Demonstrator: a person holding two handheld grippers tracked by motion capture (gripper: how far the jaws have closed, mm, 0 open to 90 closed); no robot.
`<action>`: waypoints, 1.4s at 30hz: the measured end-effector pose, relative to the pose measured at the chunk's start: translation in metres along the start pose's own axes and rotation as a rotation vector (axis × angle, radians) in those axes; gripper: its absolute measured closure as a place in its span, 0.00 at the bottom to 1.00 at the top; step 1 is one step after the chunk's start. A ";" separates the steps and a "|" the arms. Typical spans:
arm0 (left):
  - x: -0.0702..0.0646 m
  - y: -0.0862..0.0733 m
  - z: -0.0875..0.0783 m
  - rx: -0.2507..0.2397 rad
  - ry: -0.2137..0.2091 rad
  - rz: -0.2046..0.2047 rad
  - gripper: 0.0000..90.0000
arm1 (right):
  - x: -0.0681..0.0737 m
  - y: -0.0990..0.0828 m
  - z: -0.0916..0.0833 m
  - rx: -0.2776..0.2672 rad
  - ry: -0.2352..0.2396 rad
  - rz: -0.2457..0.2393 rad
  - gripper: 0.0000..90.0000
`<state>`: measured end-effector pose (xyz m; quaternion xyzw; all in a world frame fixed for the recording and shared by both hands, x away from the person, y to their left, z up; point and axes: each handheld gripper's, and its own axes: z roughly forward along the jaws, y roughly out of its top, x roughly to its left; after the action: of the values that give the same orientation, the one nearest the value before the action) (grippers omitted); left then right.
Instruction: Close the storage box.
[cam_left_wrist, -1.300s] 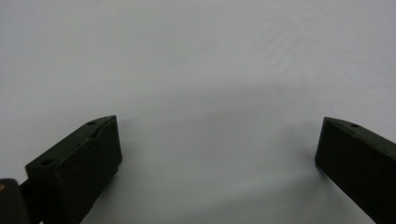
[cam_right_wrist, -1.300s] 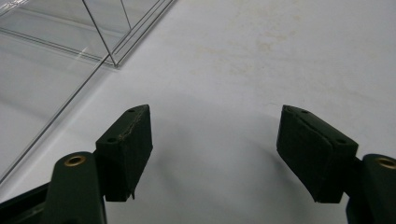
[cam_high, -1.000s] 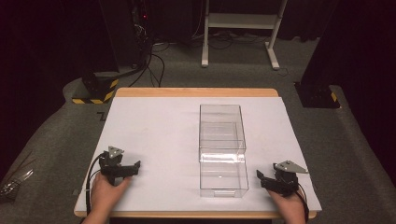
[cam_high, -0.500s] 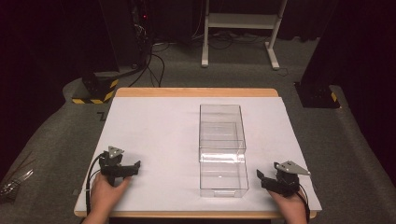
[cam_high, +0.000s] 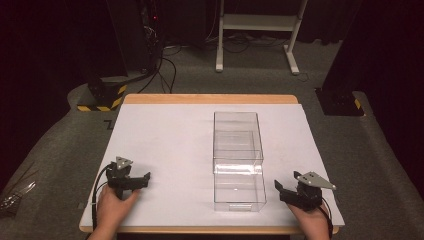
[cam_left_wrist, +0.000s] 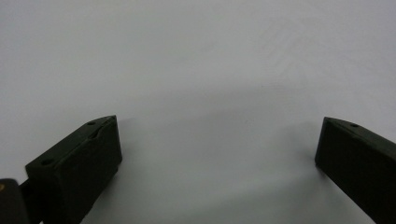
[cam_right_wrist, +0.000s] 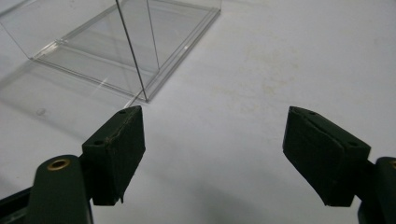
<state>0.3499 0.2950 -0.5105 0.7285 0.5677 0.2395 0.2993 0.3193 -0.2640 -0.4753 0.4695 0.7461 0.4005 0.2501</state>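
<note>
**A:** High view first, and we can barely read the dark floor beyond the table (cam_high: 150, 130): cables, a white stand (cam_high: 260, 22), a black-and-yellow block (cam_high: 102, 97), all murky. At the left edge something shiny lies on the carpet, and we cannot tell what it is.

**B:** Agreed. We see the clear box (cam_high: 238, 160) lying long-ways on the white sheet, right of centre, and its walls are hard to trace from up here.

**A:** Right gripper view helps us there: one near corner of the clear box (cam_right_wrist: 135, 51) stands just past the left jaw, apart from it, the rest cut off by the top edge.

**B:** And the left gripper view gives us bare white sheet (cam_left_wrist: 196, 70) between two jaw tips, both cut off at the bottom.

**A:** Poses now. We have the left gripper (cam_high: 131, 181) low at the near left, a hand (cam_high: 112, 207) wrapped behind it, pointing right toward the box and well apart from it.

**B:** The right gripper (cam_high: 289, 192) sits at the near right, just beside the box, pointing left, the right hand (cam_high: 312, 222) partly cut off by the frame.

**A:** We call both sets of jaws spread wide, nothing between them.
</note>
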 end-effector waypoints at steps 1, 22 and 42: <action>0.000 0.000 0.000 0.000 0.000 0.000 0.01 | 0.001 0.001 -0.001 -0.002 0.001 -0.005 0.23; 0.000 0.000 0.000 0.000 0.000 0.000 0.01 | 0.023 0.014 -0.020 -0.073 0.042 -0.037 0.23; 0.000 0.000 0.000 0.000 0.000 0.000 0.01 | 0.040 0.021 -0.042 -0.139 0.085 -0.045 0.23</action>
<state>0.3499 0.2951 -0.5106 0.7285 0.5676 0.2394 0.2995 0.2804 -0.2380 -0.4343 0.4167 0.7367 0.4652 0.2593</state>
